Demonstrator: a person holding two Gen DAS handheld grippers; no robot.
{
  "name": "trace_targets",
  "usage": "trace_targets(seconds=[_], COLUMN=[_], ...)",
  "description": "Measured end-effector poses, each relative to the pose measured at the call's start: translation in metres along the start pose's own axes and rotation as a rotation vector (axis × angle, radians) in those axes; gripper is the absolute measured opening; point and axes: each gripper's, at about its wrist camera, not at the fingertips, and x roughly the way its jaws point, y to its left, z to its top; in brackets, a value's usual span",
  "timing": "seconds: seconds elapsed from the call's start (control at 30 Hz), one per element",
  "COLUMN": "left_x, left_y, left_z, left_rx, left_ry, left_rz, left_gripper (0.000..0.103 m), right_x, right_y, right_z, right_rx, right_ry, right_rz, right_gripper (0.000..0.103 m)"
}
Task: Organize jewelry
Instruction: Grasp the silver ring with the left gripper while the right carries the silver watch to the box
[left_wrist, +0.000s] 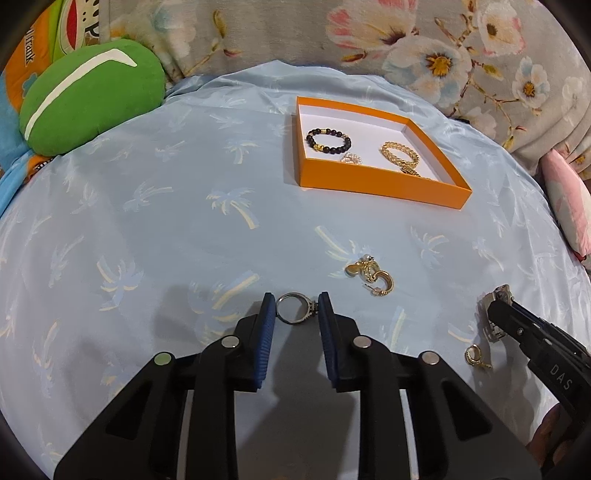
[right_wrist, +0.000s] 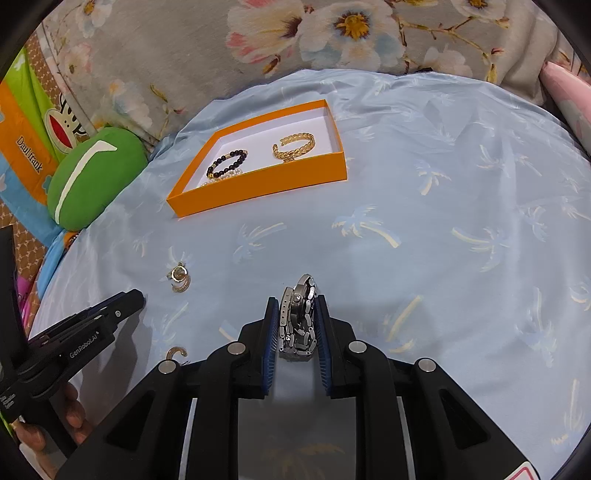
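Observation:
An orange box (left_wrist: 373, 181) with a white floor lies on the blue cloth; it also shows in the right wrist view (right_wrist: 258, 184). It holds a black bead bracelet (left_wrist: 328, 139), a gold chain bracelet (left_wrist: 400, 154) and a small pearl piece (left_wrist: 351, 158). My left gripper (left_wrist: 296, 308) is shut on a silver ring (left_wrist: 295, 313). My right gripper (right_wrist: 296, 314) is shut on a silver metal watch (right_wrist: 300, 317), also seen in the left wrist view (left_wrist: 493, 314). A cluster of gold earrings (left_wrist: 371, 275) lies ahead of the left gripper. A single gold hoop earring (left_wrist: 474, 356) lies beside the right gripper.
A green cushion (left_wrist: 88, 98) sits at the far left. Floral bedding (left_wrist: 443, 48) runs along the back. A pink pillow (left_wrist: 567, 206) lies at the right edge. The blue palm-print cloth (left_wrist: 166, 221) covers the work surface.

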Motion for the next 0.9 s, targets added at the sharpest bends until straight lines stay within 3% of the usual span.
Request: trace_targets(seconds=[0.53, 0.9], left_x=[-0.035, -0.059], left_y=[-0.005, -0.026], left_z=[0.004, 0.049], left_rx=[-0.023, 0.017], left_ry=[-0.072, -0.168], left_rz=[-0.087, -0.132], left_gripper=[0.023, 0.023], right_x=[-0.023, -0.04], right_y=[0.006, 0.011], right_z=[0.008, 0.053], right_rx=[-0.005, -0.044], right_ry=[-0.056, -0.118], right_rz=[0.056, 0.089], right_gripper=[0.018, 0.018])
